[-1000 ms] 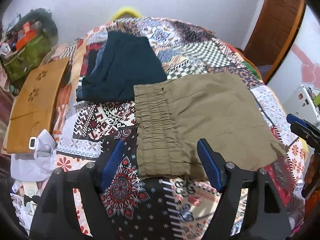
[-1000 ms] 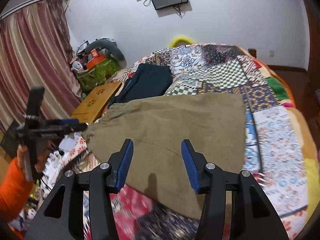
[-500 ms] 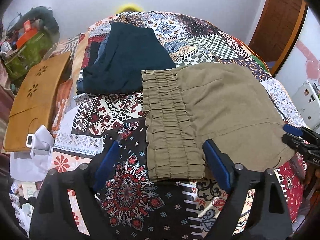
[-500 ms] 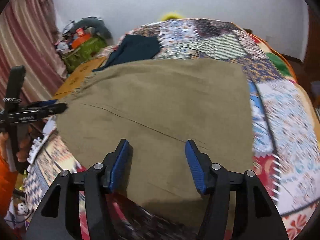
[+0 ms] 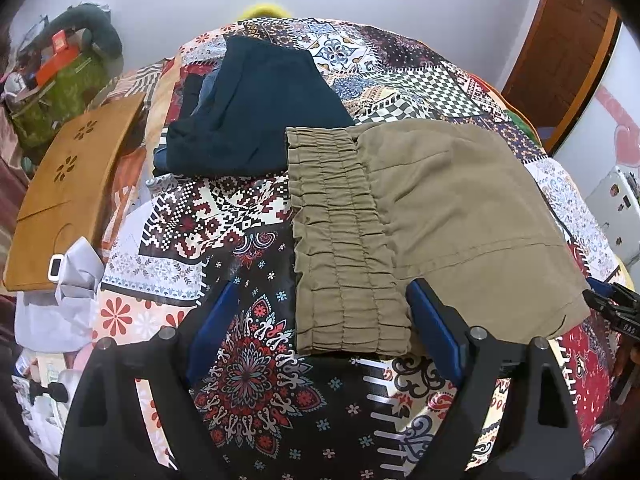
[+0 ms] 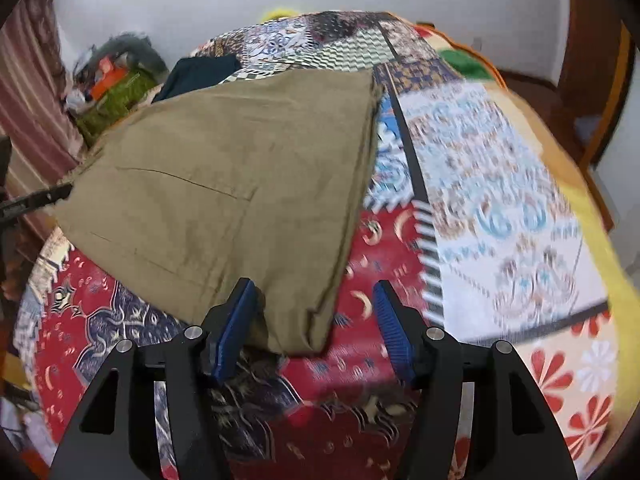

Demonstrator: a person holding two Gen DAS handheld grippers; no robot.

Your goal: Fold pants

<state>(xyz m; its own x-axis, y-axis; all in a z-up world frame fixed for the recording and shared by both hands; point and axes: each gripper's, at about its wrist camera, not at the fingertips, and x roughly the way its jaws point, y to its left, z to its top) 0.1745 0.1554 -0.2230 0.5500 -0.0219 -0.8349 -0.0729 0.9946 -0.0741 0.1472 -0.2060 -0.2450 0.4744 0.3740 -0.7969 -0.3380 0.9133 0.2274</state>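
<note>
On the bed with a patchwork quilt (image 5: pixel 248 216), seen from the left wrist camera, folded olive-green cotton pants (image 5: pixel 440 216) lie flat toward the near right part of the bed, their gathered elastic waistband (image 5: pixel 344 240) facing left. The left gripper (image 5: pixel 316 328) stands released with its jaws spread wide, having just been opening; the near end of the waistband lies between its blue pads (image 5: pixel 434 324), and neither pad presses on the cloth. A folded dark teal garment (image 5: pixel 260 112) rests farther back, its near edge just beside the waistband's far corner. A wooden lap tray (image 5: pixel 72 184) leans off the bed's left edge. The right gripper's tip (image 5: pixel 612 308) shows at the picture's right edge, near the pants' near right corner.

From the right wrist camera, partly blurred, the same pants (image 6: pixel 224 184) spread away toward the upper left. The right gripper (image 6: pixel 316 320) is released, its jaws having just been opening; the near corner of the pants lies between them, close against the left pad (image 6: pixel 236 324) and apart from the right one. The left gripper's tip (image 6: pixel 36 200) shows at the pants' far left edge.
</note>
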